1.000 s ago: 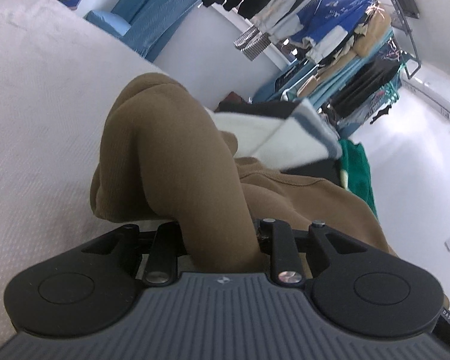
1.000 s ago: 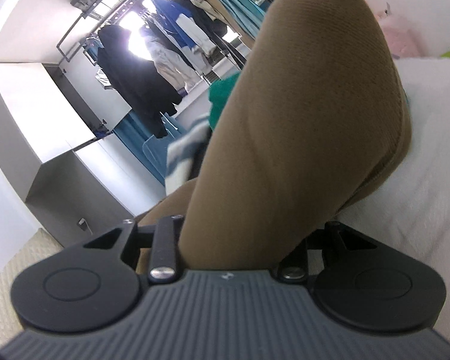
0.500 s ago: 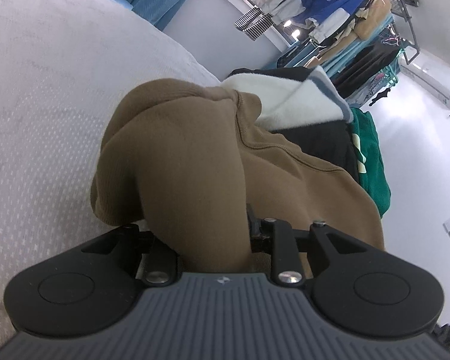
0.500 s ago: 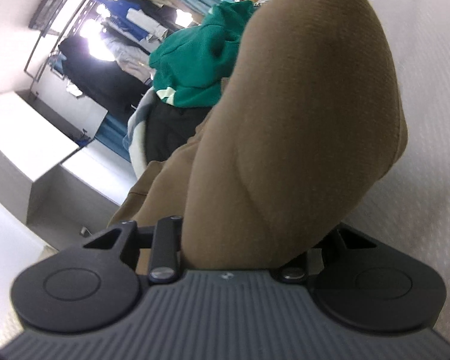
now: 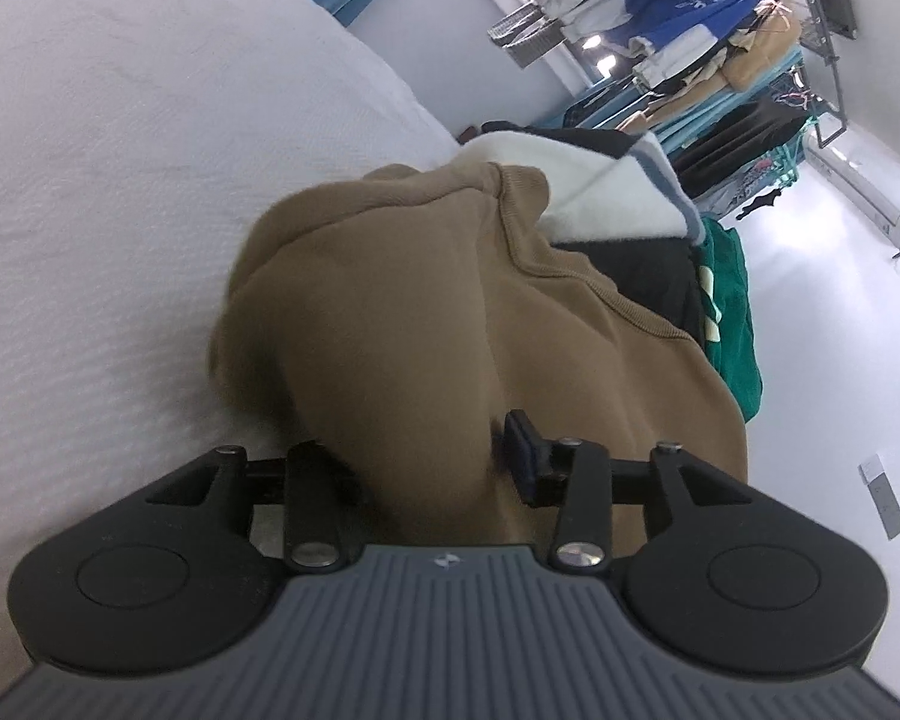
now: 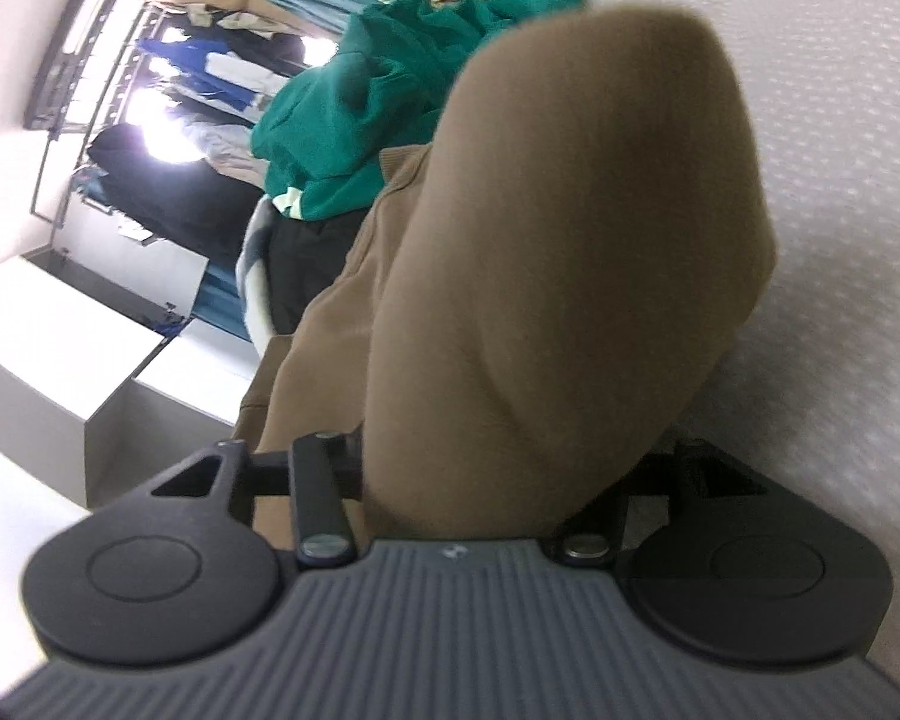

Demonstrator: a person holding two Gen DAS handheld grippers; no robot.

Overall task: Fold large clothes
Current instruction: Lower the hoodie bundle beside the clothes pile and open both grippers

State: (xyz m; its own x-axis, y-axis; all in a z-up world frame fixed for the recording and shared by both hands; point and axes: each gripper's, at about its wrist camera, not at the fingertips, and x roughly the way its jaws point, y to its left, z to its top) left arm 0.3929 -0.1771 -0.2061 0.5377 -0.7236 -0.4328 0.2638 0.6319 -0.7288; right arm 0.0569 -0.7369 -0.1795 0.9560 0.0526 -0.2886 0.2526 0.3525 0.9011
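A brown sweatshirt (image 5: 420, 300) lies bunched on the white bed (image 5: 120, 180). A thick fold of it runs back between the jaws of my left gripper (image 5: 414, 456), which are opening. The right fingertip pad (image 5: 522, 450) shows just beside the cloth; the left one is hidden behind it. In the right wrist view another bulging fold of the brown sweatshirt (image 6: 570, 240) fills the space between the jaws of my right gripper (image 6: 510, 456), also opening. That fold rests low over the bed (image 6: 858, 180) and hides both fingertips.
Beyond the sweatshirt lies a pile of clothes: a white and grey garment (image 5: 606, 192), a black one (image 5: 648, 276) and a green one (image 5: 729, 312), the green one (image 6: 360, 120) also in the right view. A full clothes rack (image 5: 690, 30) stands behind, and a white cabinet (image 6: 60, 360) to the left.
Both grippers have sunk toward the bed with the brown folds. The jaws of each have widened around the cloth, and the right view has rolled.
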